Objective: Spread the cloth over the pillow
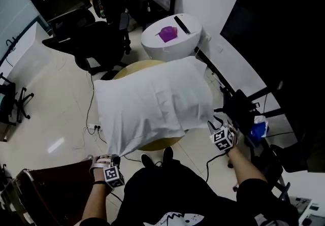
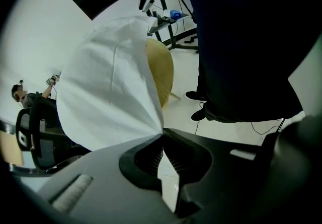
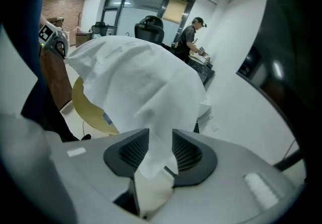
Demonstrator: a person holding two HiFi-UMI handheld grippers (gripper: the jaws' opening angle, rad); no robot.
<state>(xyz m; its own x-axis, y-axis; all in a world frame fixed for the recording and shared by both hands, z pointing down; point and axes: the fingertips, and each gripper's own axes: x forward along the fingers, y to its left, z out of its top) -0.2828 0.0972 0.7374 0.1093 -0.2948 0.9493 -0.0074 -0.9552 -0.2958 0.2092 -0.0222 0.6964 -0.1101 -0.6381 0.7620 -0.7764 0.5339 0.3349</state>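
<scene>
A white cloth (image 1: 152, 103) lies draped over a bulky pillow shape on a round yellow table (image 1: 133, 68); the pillow itself is hidden beneath it. My left gripper (image 1: 112, 163) is below the cloth's near left corner. In the left gripper view that gripper (image 2: 162, 135) is shut on the corner of the cloth (image 2: 105, 92). My right gripper (image 1: 217, 128) is at the near right corner. In the right gripper view its jaws (image 3: 160, 147) stand apart, with a fold of the cloth (image 3: 136, 82) hanging loose between them.
A white round stand (image 1: 172, 42) with a purple thing (image 1: 167, 33) on it sits behind the table. A black office chair (image 1: 94, 42) is at back left, a black rack (image 1: 238, 108) at right, a brown seat (image 1: 51, 189) at near left. Cables cross the floor. A person (image 3: 190, 36) stands in the background.
</scene>
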